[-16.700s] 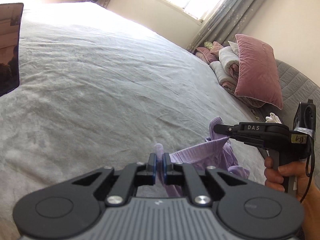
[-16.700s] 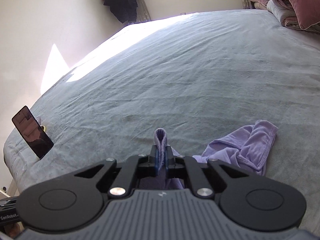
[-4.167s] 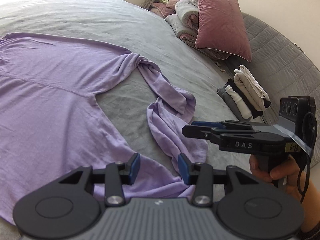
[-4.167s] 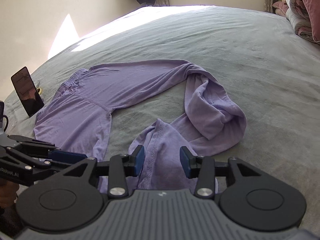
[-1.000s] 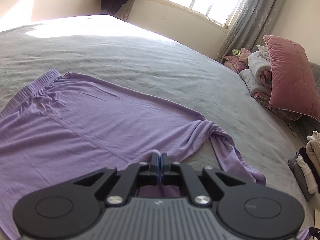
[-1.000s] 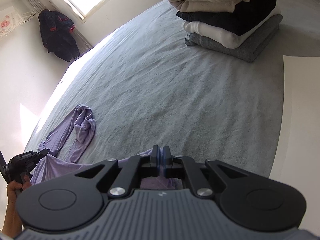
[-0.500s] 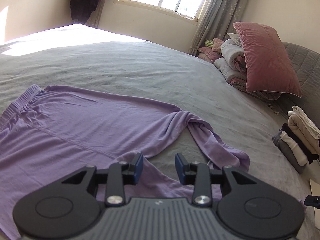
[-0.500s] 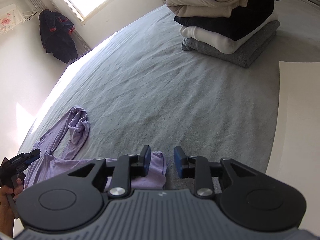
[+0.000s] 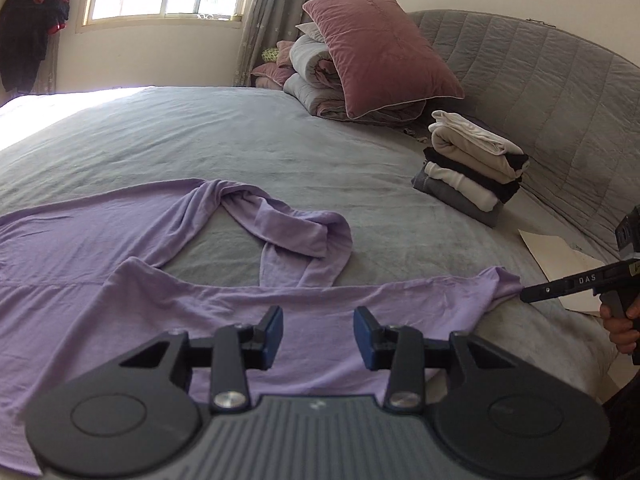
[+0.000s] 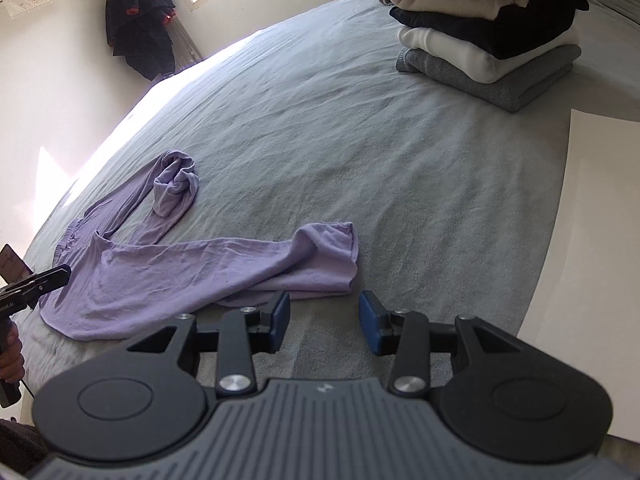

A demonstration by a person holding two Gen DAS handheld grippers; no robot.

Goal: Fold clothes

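Note:
A lilac pair of long pants [image 9: 120, 248] lies spread on the grey bed [image 9: 240, 132]. Its near leg [image 9: 400, 300] stretches flat to the right; the far leg [image 9: 280, 224] lies looped and bunched. My left gripper [image 9: 319, 334] is open and empty just above the near leg. My right gripper [image 10: 323, 322] is open and empty, just short of that leg's cuff [image 10: 332, 252]. In the left wrist view the right gripper [image 9: 528, 294] sits by the cuff. The pants also show in the right wrist view [image 10: 160, 276].
A stack of folded clothes [image 9: 472, 172] stands at the right near the grey headboard [image 9: 560, 92]. Pillows and rolled blankets [image 9: 360, 68] lie behind it. A white sheet of card [image 10: 592, 264] lies at the bed's right edge. A phone [image 10: 12, 268] stands at the left.
Both grippers were shut on the near leg one second ago. Both have opened and let go, and the leg now lies flat on the bed. Both grippers have drawn back a little.

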